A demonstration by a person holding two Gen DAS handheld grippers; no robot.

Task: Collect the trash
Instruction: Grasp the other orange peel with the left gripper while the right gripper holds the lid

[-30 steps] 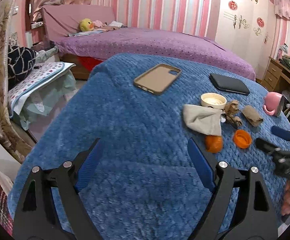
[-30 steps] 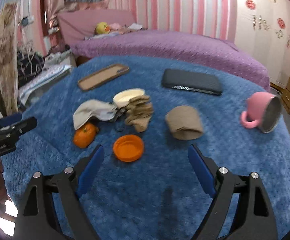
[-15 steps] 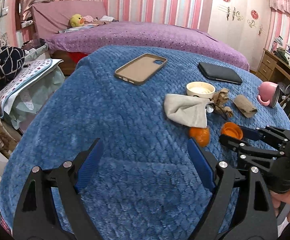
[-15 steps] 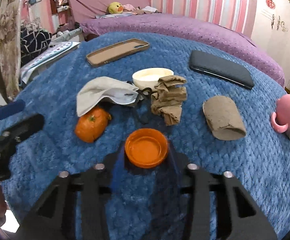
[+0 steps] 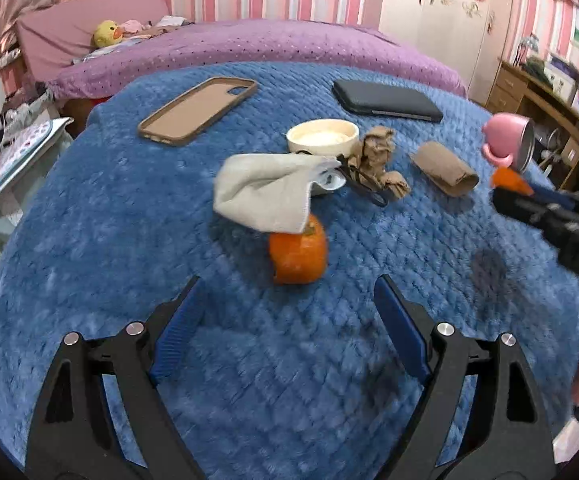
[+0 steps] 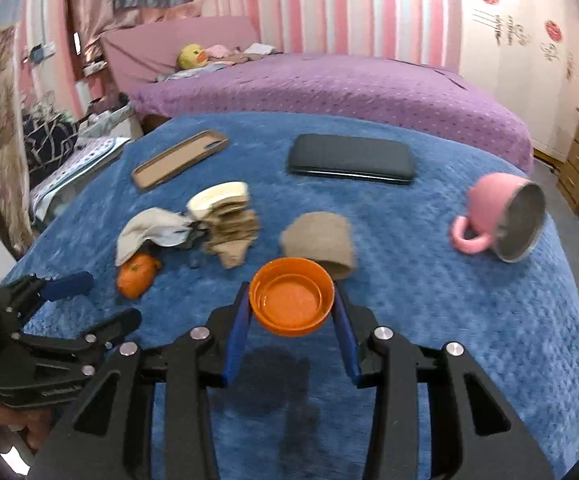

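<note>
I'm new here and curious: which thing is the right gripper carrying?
Start at the blue quilted blanket. Above its near edge, the right gripper holds a shallow round orange plastic lid. Unlike the orange fruit to its left, it is hollow and off the blanket.

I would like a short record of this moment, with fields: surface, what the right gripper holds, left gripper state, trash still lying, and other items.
surface: blue blanket
right gripper: shut on orange lid, lifted off the blanket
left gripper: open, empty, just short of the orange fruit
trash still lying: crumpled brown paper, brown paper roll
other items: white cloth, cream bowl, phone case, black phone, pink cup on its side
</note>
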